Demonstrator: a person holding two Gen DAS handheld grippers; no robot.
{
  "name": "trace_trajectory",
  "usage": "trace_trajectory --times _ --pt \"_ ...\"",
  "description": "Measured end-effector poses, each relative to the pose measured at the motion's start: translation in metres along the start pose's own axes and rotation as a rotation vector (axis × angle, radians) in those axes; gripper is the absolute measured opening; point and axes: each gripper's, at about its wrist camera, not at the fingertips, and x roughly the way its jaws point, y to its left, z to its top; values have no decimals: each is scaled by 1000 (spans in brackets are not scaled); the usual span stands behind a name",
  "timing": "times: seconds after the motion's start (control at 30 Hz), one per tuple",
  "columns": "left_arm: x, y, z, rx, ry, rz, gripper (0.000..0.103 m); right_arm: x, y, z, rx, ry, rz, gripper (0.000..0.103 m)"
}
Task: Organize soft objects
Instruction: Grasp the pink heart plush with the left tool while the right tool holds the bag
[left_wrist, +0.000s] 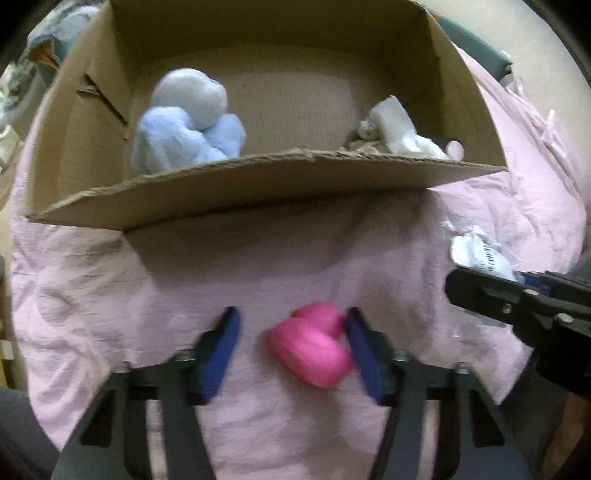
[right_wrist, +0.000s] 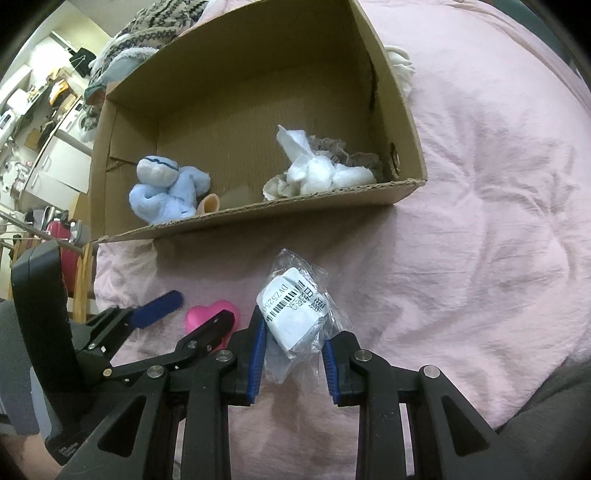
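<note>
In front of the cardboard box (left_wrist: 258, 192), the left hand-held gripper (left_wrist: 291, 347) straddles a pink heart toy (left_wrist: 310, 347) on the pink bedsheet (left_wrist: 110, 295); only one pad touches it. Just beside, the right hand-held gripper (right_wrist: 293, 354) pinches a clear bagged white item (right_wrist: 291, 314). Inside the box lie a blue plush (right_wrist: 162, 192) and white cloths (right_wrist: 321, 170)

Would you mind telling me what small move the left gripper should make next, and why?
Probably close the left gripper a little more. The pink heart lies on the pink sheet between its jaws, against one pad, with a gap to the other. Only then lift it toward the cardboard box.
</note>
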Motion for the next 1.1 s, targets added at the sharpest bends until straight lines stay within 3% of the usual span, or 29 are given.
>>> trace_trajectory --times 0.17,0.47,0.53,0.57,0.6,0.93,1.1 --pt "-4 1 -1 22 5 -3 36 -2 -1 0 -10 6 -1 29" --pt "-21 24 0 -38 -12 82 33 1 6 -1 -43 18 -25 29" --pt "-26 30 -1 -56 -24 87 23 -1 8 -2 -54 11 -20 29" --pt "-32 35 -2 -61 -29 91 5 -3 10 -3 -58 4 -15 29" --pt "-36 38 -3 -67 -30 100 3 -6 11 -4 -61 -4 -10 29" --pt "-62 65 -1 -158 -72 -20 1 -39 -10 3 18 -90 105 29" --pt "-66 64 -4 -167 -60 -30 2 -41 -10 4 30 -97 132 29"
